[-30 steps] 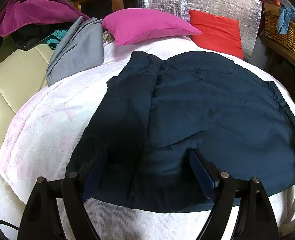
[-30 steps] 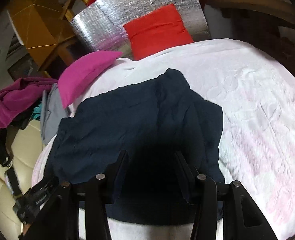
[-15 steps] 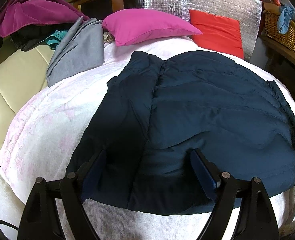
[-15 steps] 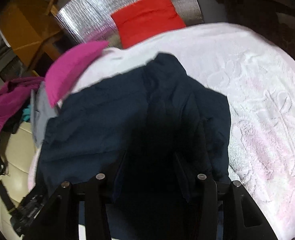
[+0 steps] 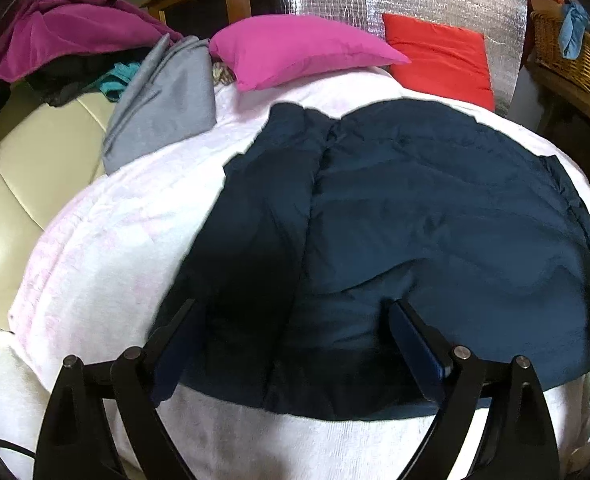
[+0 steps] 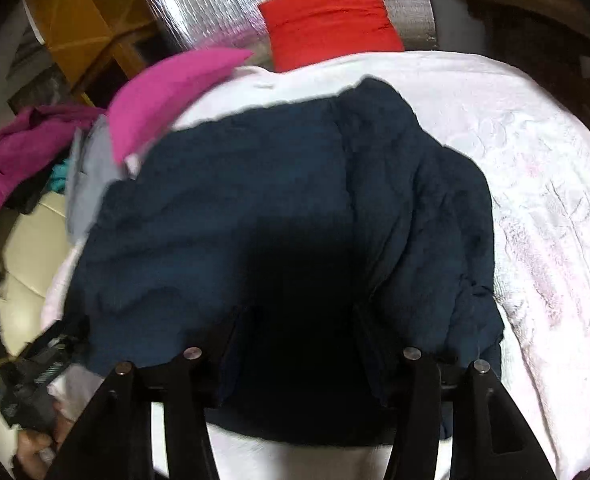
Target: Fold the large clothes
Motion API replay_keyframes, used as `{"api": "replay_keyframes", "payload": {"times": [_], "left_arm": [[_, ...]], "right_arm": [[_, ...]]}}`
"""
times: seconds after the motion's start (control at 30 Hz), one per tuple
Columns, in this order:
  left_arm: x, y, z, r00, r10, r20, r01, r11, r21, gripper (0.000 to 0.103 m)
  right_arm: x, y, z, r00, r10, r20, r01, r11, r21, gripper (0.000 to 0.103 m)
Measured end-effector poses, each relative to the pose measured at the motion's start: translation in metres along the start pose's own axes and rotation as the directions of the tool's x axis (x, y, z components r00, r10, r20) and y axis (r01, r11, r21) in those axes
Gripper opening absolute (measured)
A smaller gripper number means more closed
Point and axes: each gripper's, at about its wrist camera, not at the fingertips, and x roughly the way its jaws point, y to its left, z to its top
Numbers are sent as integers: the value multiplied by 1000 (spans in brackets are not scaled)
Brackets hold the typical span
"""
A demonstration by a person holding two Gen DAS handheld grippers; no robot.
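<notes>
A: Where is the big blue jacket (image 5: 435, 220)?
B: Flat on the white bed (image 5: 107, 248), as before.
A: And the tongs?
B: Left tongs (image 5: 291, 320) just spread wider, holding nothing. Right tongs (image 6: 299, 320) opened more too and moved closer over it.

Left gripper (image 5: 291, 316) is angled down over the near edge of the dark blue jacket (image 5: 435, 216), jaws wide and just been opening, nothing pinched. Right gripper (image 6: 299, 320) tilts down over the jacket's near part too, half apart, also opening, pads not pressing cloth.
</notes>
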Motion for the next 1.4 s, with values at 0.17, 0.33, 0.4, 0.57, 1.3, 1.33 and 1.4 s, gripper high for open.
{"api": "replay_keyframes", "payload": {"times": [0.17, 0.33, 0.4, 0.57, 1.3, 1.33, 1.4], "left_arm": [[-56, -4, 16, 994, -4, 105, 3, 1000, 7, 93], [-135, -19, 32, 970, 22, 242, -33, 999, 41, 94], [-162, -23, 33, 957, 34, 289, -50, 997, 50, 95], [-234, -29, 28, 909, 30, 416, -60, 996, 61, 98], [-376, -36, -4, 802, 28, 597, -59, 998, 33, 102], [-378, -36, -5, 799, 28, 600, -61, 998, 35, 102], [-380, -36, -6, 796, 30, 604, -63, 997, 33, 102]], "right_arm": [[-67, 19, -2, 989, -42, 143, 55, 995, -88, 73], [-129, 35, -4, 966, -54, 254, 87, 989, -119, 83], [-148, 42, -11, 955, -65, 288, 102, 988, -115, 85], [-198, 49, -33, 932, -107, 347, 141, 987, -74, 90], [-289, 68, -71, 875, -117, 469, 169, 983, -71, 103], [-291, 68, -71, 873, -116, 475, 167, 984, -67, 103], [-293, 69, -72, 870, -116, 478, 166, 984, -63, 103]]}}
